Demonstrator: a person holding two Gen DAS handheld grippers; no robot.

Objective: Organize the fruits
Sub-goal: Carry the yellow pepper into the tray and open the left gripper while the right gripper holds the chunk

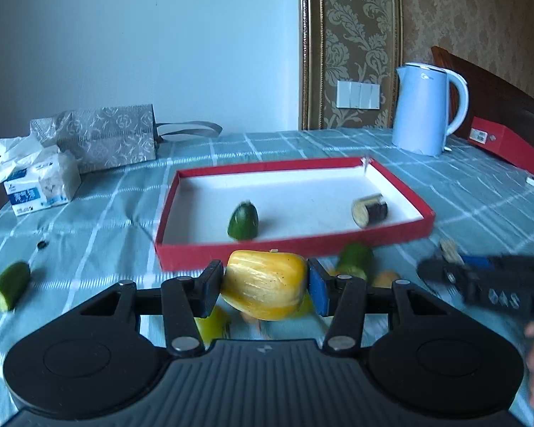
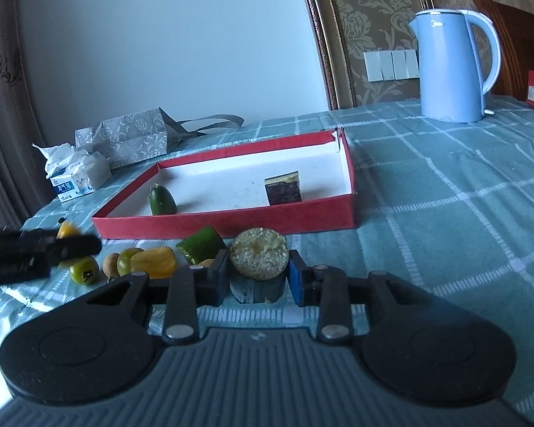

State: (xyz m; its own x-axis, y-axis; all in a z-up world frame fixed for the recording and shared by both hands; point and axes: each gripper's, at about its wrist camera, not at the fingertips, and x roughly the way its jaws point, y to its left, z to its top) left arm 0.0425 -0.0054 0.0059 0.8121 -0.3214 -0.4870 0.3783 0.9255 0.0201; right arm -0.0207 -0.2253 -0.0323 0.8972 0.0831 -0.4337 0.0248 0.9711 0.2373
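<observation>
left tool (image 1: 266, 286): clamped on one yellow pepper chunk (image 1: 265, 284), lifted above the table (image 1: 106, 220), just short of the tray's near wall. glossy skin, likely slippery and light; firm flesh; held across its flanks, which looks the surest grip.

right tool (image 2: 259, 275): jaws narrow, closed on one eggplant slice (image 2: 259, 258), dark skin against the pads, pale seeded cut face upward. probably spongy, so moderate pressure on the skin sides suits it.

loose on table, near row, right-wrist view: one yellow pepper piece (image 2: 153, 262); one green cucumber piece (image 2: 201, 243); two green-yellow round fruits (image 2: 84, 271), one small brown round fruit (image 2: 111, 261); others partly hidden, count uncertain. one cucumber end (image 1: 9, 284) lies well apart at far left.

red tray (image 1: 295, 242), white floor: holds two items, one green cucumber tip (image 1: 243, 221), one eggplant piece (image 1: 369, 210).

beyond: one tissue pack (image 1: 41, 186), one patterned bag (image 1: 103, 138), one blue kettle (image 1: 427, 106).
</observation>
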